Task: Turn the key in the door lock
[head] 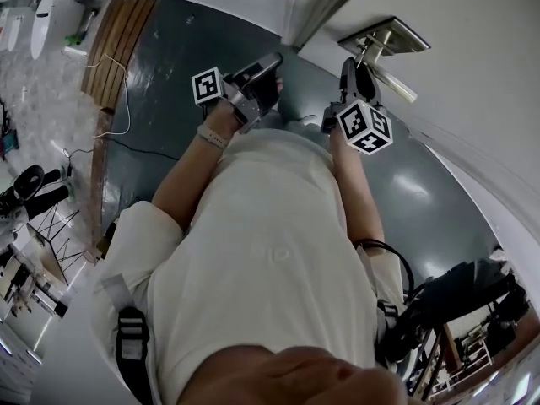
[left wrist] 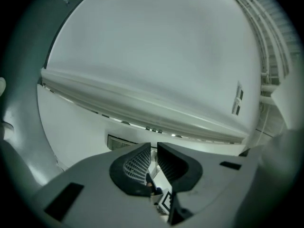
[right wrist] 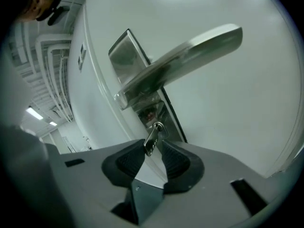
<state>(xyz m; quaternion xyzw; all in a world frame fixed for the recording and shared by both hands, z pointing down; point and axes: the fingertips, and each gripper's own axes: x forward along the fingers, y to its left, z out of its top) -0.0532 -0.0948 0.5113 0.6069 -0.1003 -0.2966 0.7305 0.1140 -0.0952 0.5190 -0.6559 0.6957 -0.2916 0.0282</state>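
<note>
A silver key (right wrist: 152,139) sticks out of the lock below the silver lever handle (right wrist: 185,61) on the white door (right wrist: 237,122). In the right gripper view my right gripper (right wrist: 153,147) is open, its black ribbed pads standing on either side of the key's head with a gap on each side. In the head view that gripper (head: 355,67) points at the handle plate (head: 396,36). My left gripper (head: 270,64) hangs to the left, away from the door. In the left gripper view its jaws (left wrist: 153,152) stand a narrow slit apart with nothing between them.
The person's white shirt (head: 270,251) fills the middle of the head view. Below lies a dark grey floor (head: 169,74) with a wooden strip (head: 118,49) and a loose cable (head: 118,116). Dark equipment (head: 460,294) stands at the lower right, more gear (head: 29,188) at the left.
</note>
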